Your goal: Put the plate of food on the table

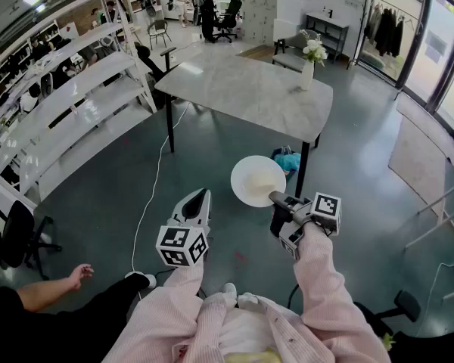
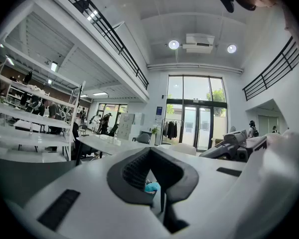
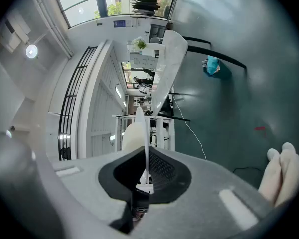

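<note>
A white plate [image 1: 257,180] with a pale mound of food [image 1: 262,178] hangs above the grey floor, in front of the marble-topped table [image 1: 250,89]. My right gripper [image 1: 276,199] is shut on the plate's near rim. In the right gripper view the plate [image 3: 167,68] shows edge-on, running out from between the pads of the right gripper [image 3: 147,168], with the food [image 3: 132,136] on its left face. My left gripper [image 1: 200,197] is held left of the plate and apart from it, shut and holding nothing. The left gripper view shows the left gripper [image 2: 150,158] pointing toward the table [image 2: 114,143].
A vase of white flowers [image 1: 310,59] stands at the table's far right corner. A blue bundle [image 1: 287,161] lies on the floor by the table leg [image 1: 303,169]. White shelving [image 1: 76,97] fills the left side. Nearby are an office chair [image 1: 15,233], a person's arm [image 1: 53,286] and a floor cable [image 1: 155,180].
</note>
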`<move>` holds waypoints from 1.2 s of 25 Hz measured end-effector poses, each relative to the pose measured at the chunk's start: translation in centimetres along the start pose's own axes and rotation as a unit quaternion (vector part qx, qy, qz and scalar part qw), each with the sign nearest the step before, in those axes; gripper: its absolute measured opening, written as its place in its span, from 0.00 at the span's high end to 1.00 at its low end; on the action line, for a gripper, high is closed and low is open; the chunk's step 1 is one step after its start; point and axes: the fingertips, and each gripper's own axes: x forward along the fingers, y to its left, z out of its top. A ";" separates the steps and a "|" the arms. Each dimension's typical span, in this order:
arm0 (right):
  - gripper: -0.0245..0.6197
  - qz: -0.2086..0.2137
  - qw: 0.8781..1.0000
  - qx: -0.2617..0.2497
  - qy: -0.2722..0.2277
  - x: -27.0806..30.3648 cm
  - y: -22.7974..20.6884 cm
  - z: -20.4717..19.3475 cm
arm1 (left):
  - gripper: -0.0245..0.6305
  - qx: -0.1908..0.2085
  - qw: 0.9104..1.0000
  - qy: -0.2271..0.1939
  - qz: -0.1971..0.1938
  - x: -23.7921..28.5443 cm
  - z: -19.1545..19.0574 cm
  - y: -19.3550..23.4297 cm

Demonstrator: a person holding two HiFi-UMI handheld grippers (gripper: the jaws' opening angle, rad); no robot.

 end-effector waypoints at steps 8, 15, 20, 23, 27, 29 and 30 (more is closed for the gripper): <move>0.94 0.000 1.000 -0.003 0.002 -0.7 -0.7 0.1 | 0.98 -0.003 1.000 -0.002 0.003 0.0 -0.7 -0.6; 0.94 -0.008 1.000 -0.005 0.006 -1.4 -0.3 0.8 | 0.98 -0.005 1.000 -0.001 0.006 0.3 -0.1 -1.6; 0.94 -0.004 1.000 -0.005 0.008 -1.2 -0.9 0.9 | 0.98 -0.001 1.000 0.000 0.003 0.2 -0.8 -2.3; 0.94 -0.002 1.000 -0.003 0.016 -0.4 -1.1 1.1 | 0.98 -0.003 1.000 0.000 0.007 0.9 -1.0 -1.7; 0.94 -0.004 1.000 -0.002 0.018 0.7 -1.5 2.8 | 0.98 -0.005 1.000 -0.001 0.007 3.2 -1.3 -1.2; 0.94 -0.005 1.000 -0.003 0.018 1.8 -1.6 4.0 | 0.98 -0.003 1.000 0.001 0.005 4.6 -1.4 -0.5; 0.94 -0.005 1.000 -0.004 0.018 2.5 -1.6 4.6 | 0.98 -0.002 1.000 0.001 0.005 5.4 -1.4 -0.1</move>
